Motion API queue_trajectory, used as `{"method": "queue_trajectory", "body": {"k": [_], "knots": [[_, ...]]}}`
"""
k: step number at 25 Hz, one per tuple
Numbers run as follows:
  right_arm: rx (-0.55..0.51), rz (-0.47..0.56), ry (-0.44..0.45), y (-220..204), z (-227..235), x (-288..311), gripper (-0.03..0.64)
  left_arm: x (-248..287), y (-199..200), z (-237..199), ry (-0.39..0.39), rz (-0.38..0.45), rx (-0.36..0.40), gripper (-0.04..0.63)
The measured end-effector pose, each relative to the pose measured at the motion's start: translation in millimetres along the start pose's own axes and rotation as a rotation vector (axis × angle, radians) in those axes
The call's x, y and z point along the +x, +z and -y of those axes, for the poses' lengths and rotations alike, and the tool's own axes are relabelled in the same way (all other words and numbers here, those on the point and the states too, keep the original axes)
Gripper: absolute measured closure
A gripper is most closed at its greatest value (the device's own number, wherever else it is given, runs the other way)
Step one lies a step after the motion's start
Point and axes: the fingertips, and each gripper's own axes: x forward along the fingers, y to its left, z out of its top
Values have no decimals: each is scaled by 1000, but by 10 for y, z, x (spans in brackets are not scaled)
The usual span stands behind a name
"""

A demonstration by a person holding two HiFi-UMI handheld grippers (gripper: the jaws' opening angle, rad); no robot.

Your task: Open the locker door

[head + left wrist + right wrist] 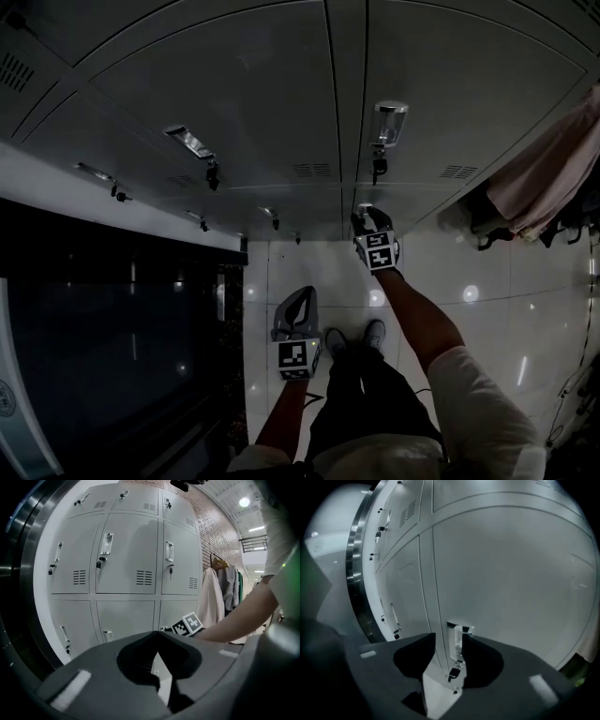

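Note:
Grey lockers [253,94] stand in rows, all doors closed. My right gripper [368,221] is down at a bottom-row door [422,202], by its chrome handle [364,208]. In the right gripper view the right gripper [449,637] is open. The handle [456,641] stands between the jaws at the door's [511,573] left edge, with a small lock [453,672] hanging below it. My left gripper [307,294] hangs lower over the floor, away from the lockers. Its jaw tips meet, shut on nothing [157,633]. The right gripper's marker cube [187,624] shows beyond them.
Clothes [548,178] hang on a rack to the right of the lockers, also seen in the left gripper view as clothes [211,597]. A dark glass panel [103,356] fills the left. Below are white floor tiles [487,291] and the person's shoes [375,333].

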Motion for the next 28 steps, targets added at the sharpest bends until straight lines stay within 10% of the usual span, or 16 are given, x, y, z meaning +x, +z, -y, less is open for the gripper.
{"method": "queue_trajectory", "body": {"k": [6,28], "knots": [[23,-2,-20,-172,-6,292,462,-87,-240,-110,12,-140,-57,512],[-32,60,-78,-585,-174,-338,508,-74,-193,-89,1,-143,-43,512]]}}
